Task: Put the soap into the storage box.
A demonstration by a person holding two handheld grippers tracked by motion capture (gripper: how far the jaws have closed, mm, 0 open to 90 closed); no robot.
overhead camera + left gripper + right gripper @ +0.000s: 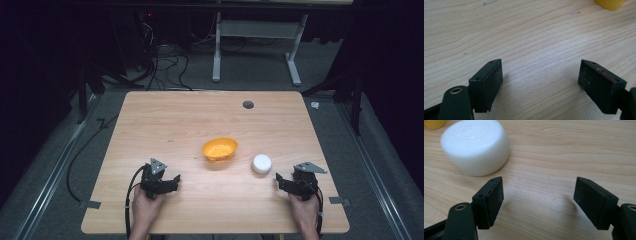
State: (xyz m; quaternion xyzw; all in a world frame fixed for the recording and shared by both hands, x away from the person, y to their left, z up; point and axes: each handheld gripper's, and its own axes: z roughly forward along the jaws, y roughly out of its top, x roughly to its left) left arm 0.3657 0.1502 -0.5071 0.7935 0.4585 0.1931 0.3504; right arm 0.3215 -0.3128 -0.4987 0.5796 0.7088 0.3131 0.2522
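At the lower left of the high view, the left gripper [172, 181] rested on the wooden table [165, 120], held by a hand [146, 207] that entered from the bottom edge, with its black cable looping out to the left. In the left gripper view its jaws stood wide apart with bare wood grain between them, gripping nothing, and a sliver of the yellow bowl [609, 4] showed at the upper right corner of that frame. Near the middle of the high view, slightly below centre, that yellow bowl [219, 149] sat tilted on the table, well apart from both grippers. Just to its right lay the white round container [262, 163], near the bowl but not touching it. At the lower right of the high view, the right gripper [278, 181] lay in the other hand [305, 212], pointing towards the container and close beside it. In the right gripper view its jaws were likewise spread and empty, and the white round container [475, 146] sat at the upper left, just beyond the left jaw's tip and clear of it.
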